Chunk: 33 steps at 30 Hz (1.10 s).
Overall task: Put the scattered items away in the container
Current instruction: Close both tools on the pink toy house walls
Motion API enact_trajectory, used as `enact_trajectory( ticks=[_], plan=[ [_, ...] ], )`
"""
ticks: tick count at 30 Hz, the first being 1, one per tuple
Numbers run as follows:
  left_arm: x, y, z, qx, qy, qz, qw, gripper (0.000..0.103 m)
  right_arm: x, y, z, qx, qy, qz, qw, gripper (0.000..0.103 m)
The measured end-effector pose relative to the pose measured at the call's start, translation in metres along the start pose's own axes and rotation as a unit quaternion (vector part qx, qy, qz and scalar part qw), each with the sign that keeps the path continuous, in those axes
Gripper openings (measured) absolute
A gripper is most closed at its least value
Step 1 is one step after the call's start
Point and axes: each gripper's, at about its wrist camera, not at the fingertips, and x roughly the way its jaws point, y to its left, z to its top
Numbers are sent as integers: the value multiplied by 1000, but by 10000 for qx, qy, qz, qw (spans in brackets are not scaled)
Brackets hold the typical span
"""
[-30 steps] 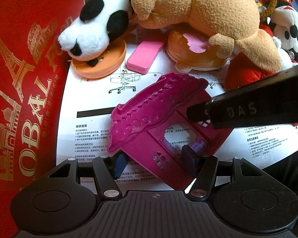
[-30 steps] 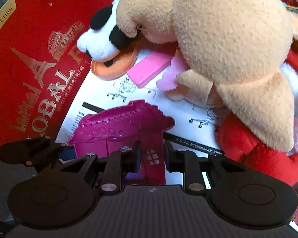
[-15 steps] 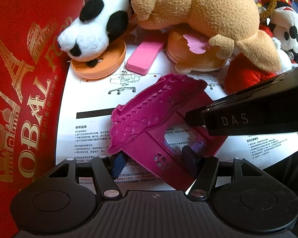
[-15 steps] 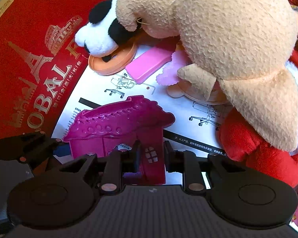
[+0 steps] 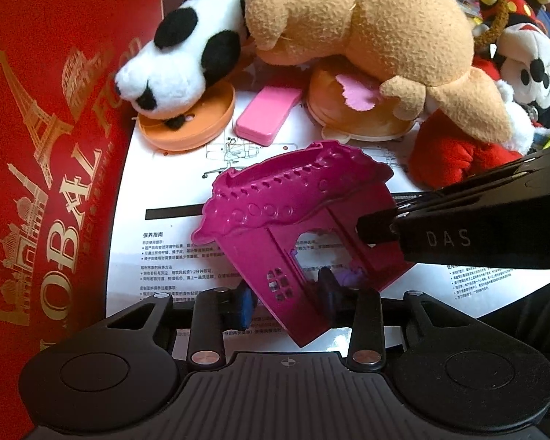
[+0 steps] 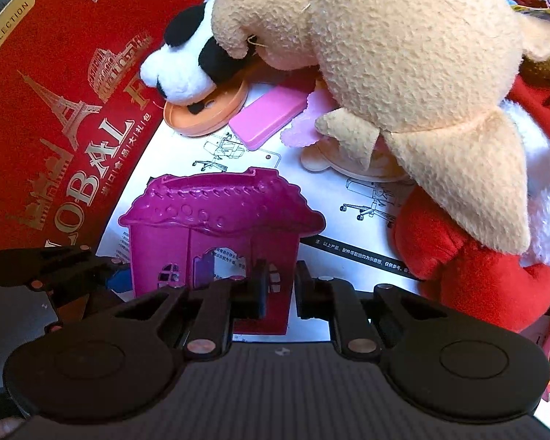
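A magenta plastic toy house front [image 5: 293, 201] rests tilted on a white instruction sheet [image 5: 172, 183]. My left gripper [image 5: 286, 300] straddles its windowed left wall. The jaws are closing, and the blue pads [image 5: 244, 306] meet the wall's two edges. My right gripper [image 6: 280, 286] is also closing, its dark fingers pinching the right wall of the toy house [image 6: 220, 205] beside the doorway. In the left wrist view the right gripper [image 5: 370, 227] reaches in from the right. The left one's blue pad [image 6: 121, 280] shows in the right wrist view.
A red gift box [image 5: 55, 146] with gold print fills the left side. Behind the house lie a panda plush [image 5: 179, 62] on an orange lid [image 5: 194, 128], a pink case [image 5: 267, 115], a big tan plush [image 5: 366, 25] and a red plush [image 5: 447, 154].
The left jaws have narrowed onto the house's left wall. The right jaws have tightened slightly on the right wall. The house has shifted a little towards the left.
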Motion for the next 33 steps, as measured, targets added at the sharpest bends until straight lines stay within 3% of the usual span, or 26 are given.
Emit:
enact_trajectory(
  ticks=[15, 33],
  plan=[
    [-21, -16, -4, 137, -202, 80, 9997, 34, -26, -6, -12, 151, -302, 103, 9994, 17],
    [-49, -66, -8, 649, -630, 178, 9957, 31, -70, -40, -47, 658, -868, 331, 9935, 17]
  ],
)
